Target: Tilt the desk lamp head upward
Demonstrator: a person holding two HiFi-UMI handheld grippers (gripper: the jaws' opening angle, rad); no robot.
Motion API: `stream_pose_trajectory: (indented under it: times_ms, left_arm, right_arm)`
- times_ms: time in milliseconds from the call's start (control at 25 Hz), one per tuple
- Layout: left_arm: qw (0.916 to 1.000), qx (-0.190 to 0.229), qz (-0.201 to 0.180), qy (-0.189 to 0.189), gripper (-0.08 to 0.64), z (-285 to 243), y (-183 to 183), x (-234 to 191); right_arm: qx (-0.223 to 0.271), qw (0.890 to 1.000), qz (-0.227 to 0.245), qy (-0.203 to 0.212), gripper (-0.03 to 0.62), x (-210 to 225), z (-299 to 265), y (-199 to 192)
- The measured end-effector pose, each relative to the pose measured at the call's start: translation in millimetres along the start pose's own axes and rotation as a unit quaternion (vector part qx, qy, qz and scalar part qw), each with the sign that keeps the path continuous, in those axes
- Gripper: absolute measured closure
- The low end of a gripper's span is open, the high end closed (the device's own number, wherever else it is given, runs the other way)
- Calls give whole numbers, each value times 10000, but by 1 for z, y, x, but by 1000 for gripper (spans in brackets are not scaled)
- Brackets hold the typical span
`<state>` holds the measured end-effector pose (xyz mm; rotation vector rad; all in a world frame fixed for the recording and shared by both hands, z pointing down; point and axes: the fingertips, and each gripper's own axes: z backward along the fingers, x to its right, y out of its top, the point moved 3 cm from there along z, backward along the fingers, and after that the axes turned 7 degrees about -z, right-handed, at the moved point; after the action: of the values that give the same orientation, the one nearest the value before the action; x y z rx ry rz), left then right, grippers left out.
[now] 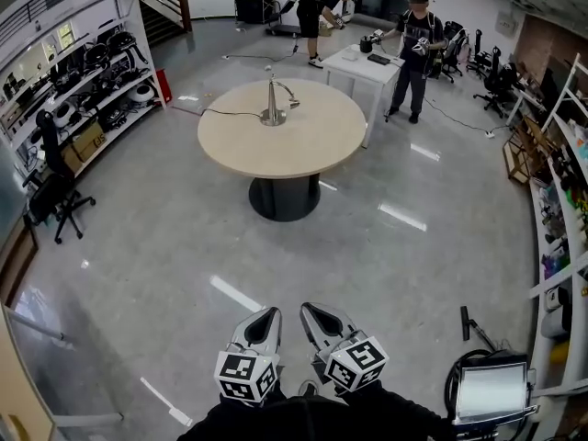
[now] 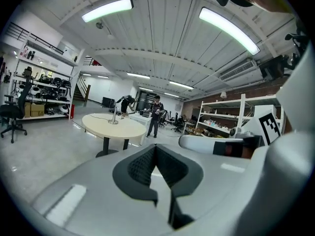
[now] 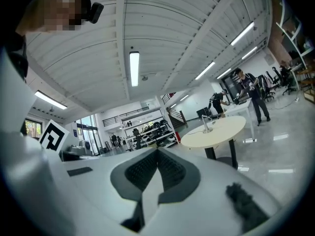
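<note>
Grey workshop floor [image 1: 138,246], glossy. Well short of the round table [image 1: 220,145]: left gripper [image 1: 265,318] and right gripper [image 1: 310,314] side by side, both with jaws pressed together, nothing between them. Desk lamp [image 1: 273,107] stands on the table's far half, untouched, its cable [image 1: 230,113] running to the table's left edge. Beyond the table, a person [image 1: 415,49] stands at a white bench [image 1: 363,67].

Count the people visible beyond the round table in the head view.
2: a bending person beyond the white table, and a standing person at its right end. Others may be hidden farther back.
</note>
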<state>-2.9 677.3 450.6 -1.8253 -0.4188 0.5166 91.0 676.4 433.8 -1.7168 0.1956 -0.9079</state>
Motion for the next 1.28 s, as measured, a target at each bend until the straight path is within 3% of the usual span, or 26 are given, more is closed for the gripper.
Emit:
stream_pose_trajectory:
  times_ms: [840, 1280]
  left_arm:
    - [9969, 69, 303, -722, 554, -87, 27, -166]
    - [9950, -66, 504, -862, 554, -112, 22, -200]
  right_arm:
    - [-211, 9960, 293, -823, 594, 28, -175, 8]
    - [-373, 9934, 318, -1039, 594, 43, -213, 7]
